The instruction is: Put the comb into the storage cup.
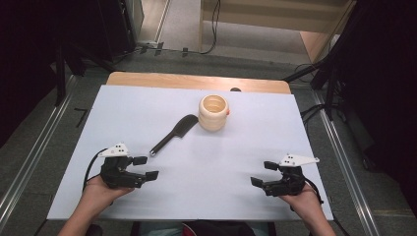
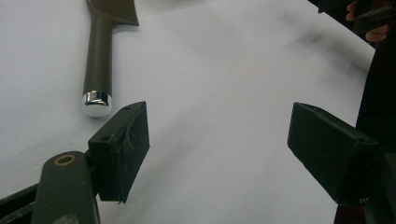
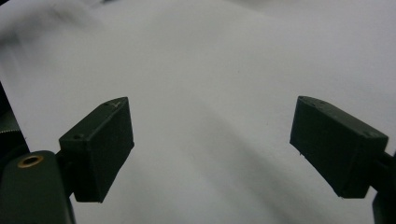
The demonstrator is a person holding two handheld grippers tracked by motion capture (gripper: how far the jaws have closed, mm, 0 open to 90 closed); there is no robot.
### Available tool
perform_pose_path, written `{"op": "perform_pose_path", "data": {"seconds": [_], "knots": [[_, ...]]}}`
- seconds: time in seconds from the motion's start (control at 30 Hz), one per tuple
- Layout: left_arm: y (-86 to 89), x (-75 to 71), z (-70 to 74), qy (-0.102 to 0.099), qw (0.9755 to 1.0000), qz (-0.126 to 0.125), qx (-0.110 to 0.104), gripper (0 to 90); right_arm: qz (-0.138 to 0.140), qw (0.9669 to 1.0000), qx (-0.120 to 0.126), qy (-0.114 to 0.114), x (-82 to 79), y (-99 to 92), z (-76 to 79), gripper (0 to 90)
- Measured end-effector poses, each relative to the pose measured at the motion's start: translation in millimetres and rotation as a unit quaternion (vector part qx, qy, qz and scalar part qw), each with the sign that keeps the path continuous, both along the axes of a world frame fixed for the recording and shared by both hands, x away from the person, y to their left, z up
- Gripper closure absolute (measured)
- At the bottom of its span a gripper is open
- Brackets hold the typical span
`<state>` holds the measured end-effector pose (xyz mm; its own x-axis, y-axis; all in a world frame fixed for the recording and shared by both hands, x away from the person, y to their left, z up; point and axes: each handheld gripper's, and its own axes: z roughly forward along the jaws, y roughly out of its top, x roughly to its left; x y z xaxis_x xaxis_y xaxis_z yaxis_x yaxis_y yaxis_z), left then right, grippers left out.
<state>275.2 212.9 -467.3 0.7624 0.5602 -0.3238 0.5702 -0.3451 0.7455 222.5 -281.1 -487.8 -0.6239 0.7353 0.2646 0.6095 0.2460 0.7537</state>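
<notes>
Near edge, lower left of the high view: the left hand-held gripper (image 1: 145, 167) is sitting low over the white desk (image 1: 221, 162), held in a hand coming in from the bottom of the frame. Its jaws are standing spread, nothing between them, pointing toward the middle of the desk. In the left gripper view (image 2: 217, 144) the two black pads are framing bare white surface.

Lower right of the high view: the right hand-held gripper (image 1: 264, 173) is resting at much the same depth, well apart from the left one. Jaws are also standing spread and empty, pointing toward the centre. The right gripper view (image 3: 212, 147) is looking between the pads at plain desk.

Farther in, left of centre: a dark spatula (image 1: 173, 133) is lying flat on the desk, slanting from lower left to upper right. Its handle tip, capped in silver, is lying just beyond the left hand-held gripper, near but not touching; in the left gripper view the spatula (image 2: 99, 60) is showing at upper left, the cap just above the left pad.

Farther still, upper centre: a cream ribbed pot (image 1: 214, 112) is standing upright, mouth open, with the spatula's blade end just beside its lower left side.
</notes>
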Motion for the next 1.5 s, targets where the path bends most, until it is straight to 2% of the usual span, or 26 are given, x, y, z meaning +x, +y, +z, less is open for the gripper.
{"op": "perform_pose_path", "data": {"seconds": [0.7,0.8,1.1,1.5], "knots": [[-0.6,0.7,0.8,-0.002,1.0,-0.002,0.001,21.5,0.004,1.0,0.004,0.001,1.2,1.4,-0.9,11.7],[-0.8,1.2,1.2,0.01,0.9999,0.003,0.008,23.4,0.007,1.0,0.003,0.003,0.9,2.2,-1.1,11.7],[-2.0,2.4,1.5,0.013,0.9997,0.003,0.02,23.5,0.009,1.0,0.001,0.002,-0.4,1.7,-1.3,11.7],[-1.9,4.1,2.0,0.018,0.9995,0.011,0.023,23.5,0.014,0.9999,-0.001,0.006,-0.9,3.4,-1.7,11.7]]}}
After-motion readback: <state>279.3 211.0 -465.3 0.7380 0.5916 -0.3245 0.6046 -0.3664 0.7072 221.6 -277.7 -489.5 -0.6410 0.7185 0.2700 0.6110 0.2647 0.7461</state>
